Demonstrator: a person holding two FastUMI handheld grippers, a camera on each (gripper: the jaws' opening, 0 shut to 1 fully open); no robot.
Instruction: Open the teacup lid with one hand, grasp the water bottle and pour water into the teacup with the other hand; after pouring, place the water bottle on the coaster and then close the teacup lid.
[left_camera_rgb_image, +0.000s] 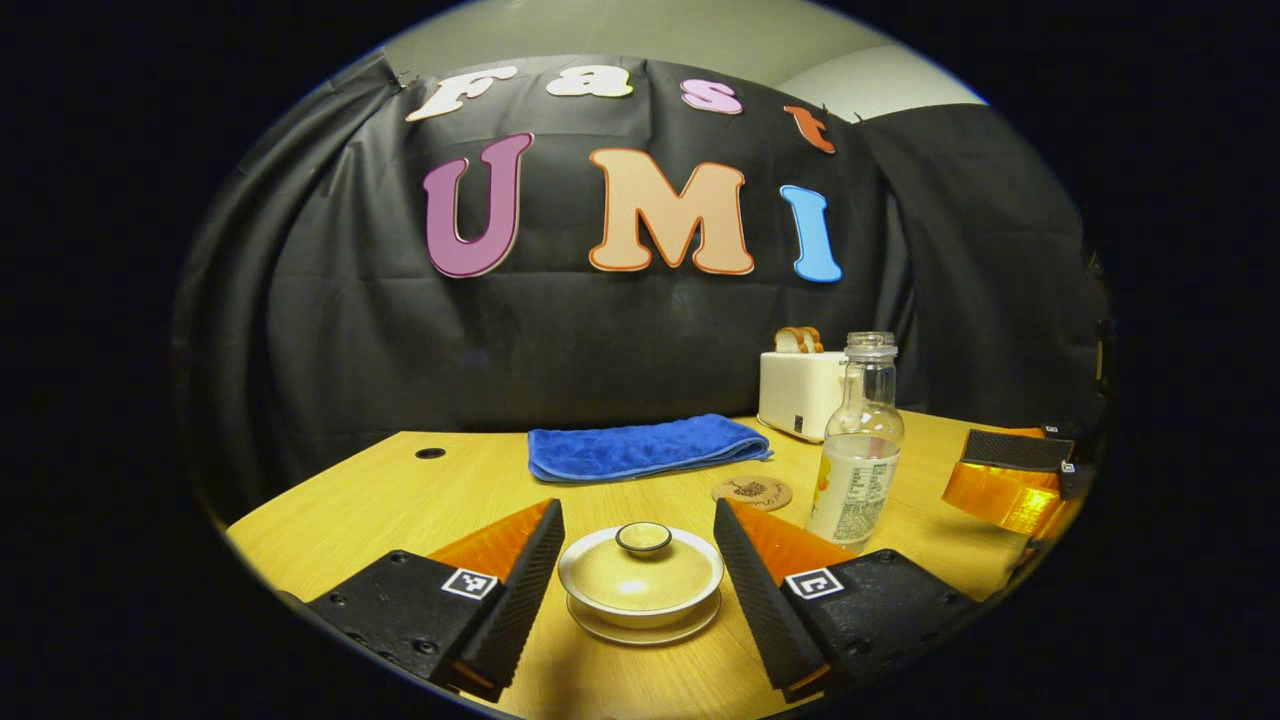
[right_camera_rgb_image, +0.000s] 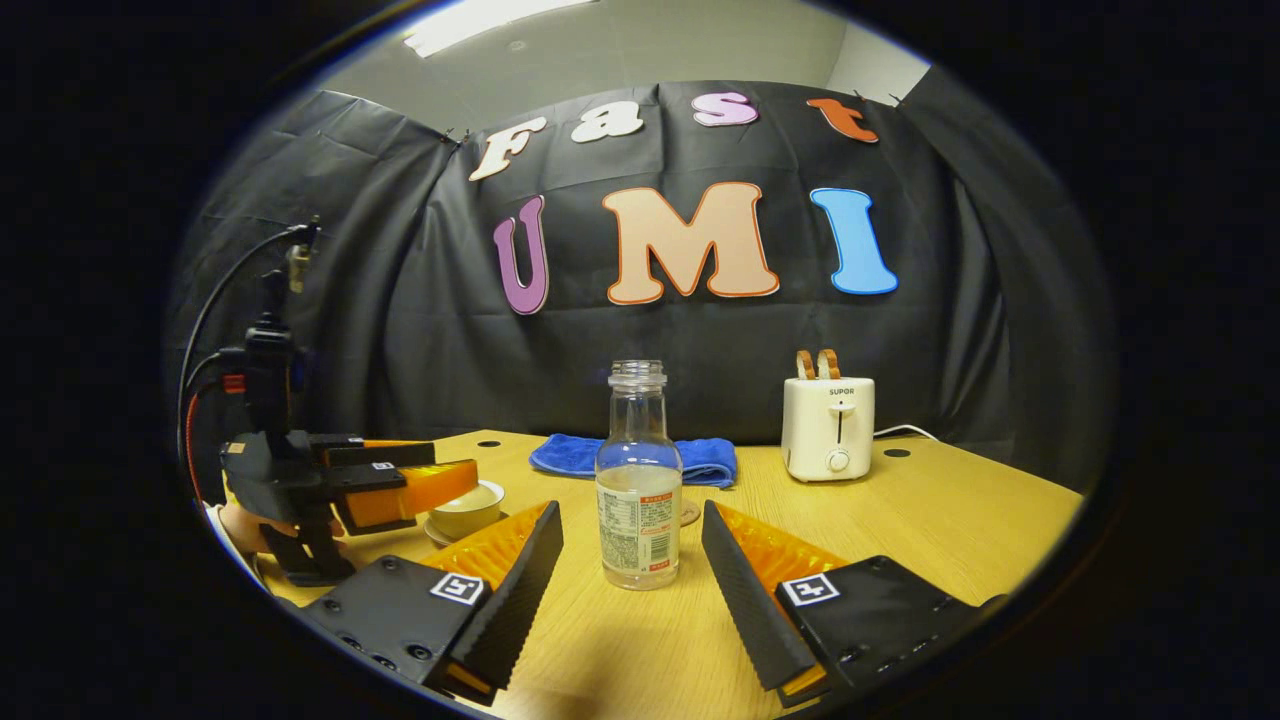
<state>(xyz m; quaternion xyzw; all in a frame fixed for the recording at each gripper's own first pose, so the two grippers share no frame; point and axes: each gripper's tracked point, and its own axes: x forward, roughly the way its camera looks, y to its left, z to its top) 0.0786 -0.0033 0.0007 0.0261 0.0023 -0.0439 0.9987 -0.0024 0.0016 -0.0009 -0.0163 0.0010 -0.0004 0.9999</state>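
Observation:
A cream teacup (left_camera_rgb_image: 640, 590) with its lid (left_camera_rgb_image: 641, 562) on stands on a saucer, right between the fingers of my open left gripper (left_camera_rgb_image: 637, 575). The fingers flank the cup without touching it. A clear uncapped water bottle (left_camera_rgb_image: 856, 450), part full, stands to its right, with a round cork coaster (left_camera_rgb_image: 752, 491) behind. In the right gripper view the bottle (right_camera_rgb_image: 638, 480) stands upright just ahead of my open right gripper (right_camera_rgb_image: 630, 580), between its fingertips' line. The left gripper (right_camera_rgb_image: 400, 485) shows at the left there, around the teacup (right_camera_rgb_image: 466, 508).
A folded blue cloth (left_camera_rgb_image: 645, 447) lies at the back of the wooden table (left_camera_rgb_image: 400, 490). A white toaster (right_camera_rgb_image: 828, 428) with bread slices stands at the back right, its cord trailing off. The right gripper (left_camera_rgb_image: 1010, 470) shows at the right edge of the left gripper view.

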